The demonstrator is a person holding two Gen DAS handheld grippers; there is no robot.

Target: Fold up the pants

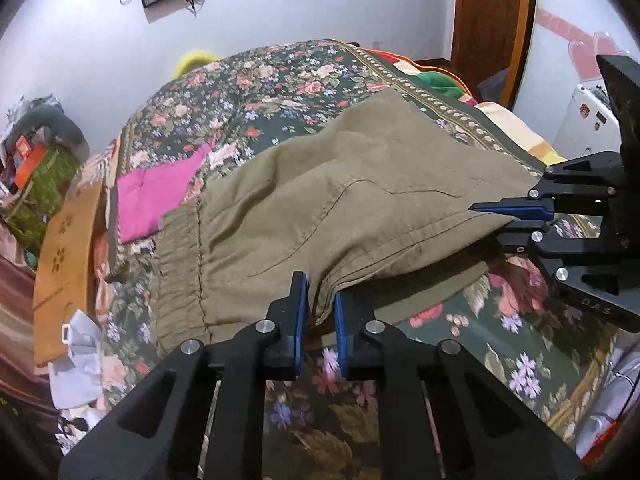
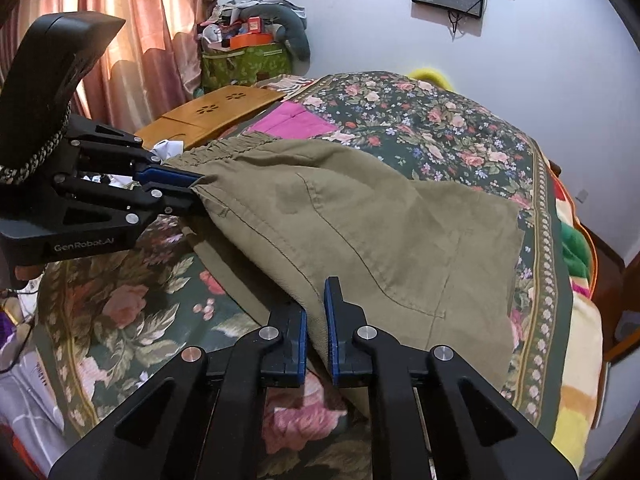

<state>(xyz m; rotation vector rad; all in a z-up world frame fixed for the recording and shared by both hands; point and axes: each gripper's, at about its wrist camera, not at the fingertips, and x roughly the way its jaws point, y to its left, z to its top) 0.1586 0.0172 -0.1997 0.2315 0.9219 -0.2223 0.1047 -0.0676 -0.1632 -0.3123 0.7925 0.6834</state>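
Note:
Olive-green pants (image 1: 340, 208) lie partly folded on a floral bedspread (image 1: 248, 92), with the elastic waistband (image 1: 180, 264) at the left in the left wrist view. My left gripper (image 1: 321, 304) is shut on the near edge of the pants close to the waistband, lifting it slightly. My right gripper (image 2: 316, 312) is shut on the near edge of the pants (image 2: 360, 216) further along. Each gripper shows in the other's view: the right one (image 1: 496, 216) at the right, the left one (image 2: 188, 188) at the left, both pinching cloth.
A pink cloth (image 1: 156, 196) lies on the bed beyond the waistband. A wooden lap tray (image 2: 212, 114) sits at the bed's edge, by white crumpled bags (image 1: 80, 356). A cluttered green bag (image 2: 244, 64) and curtains (image 2: 120, 40) stand beyond. A striped blanket (image 2: 576, 320) edges the bed.

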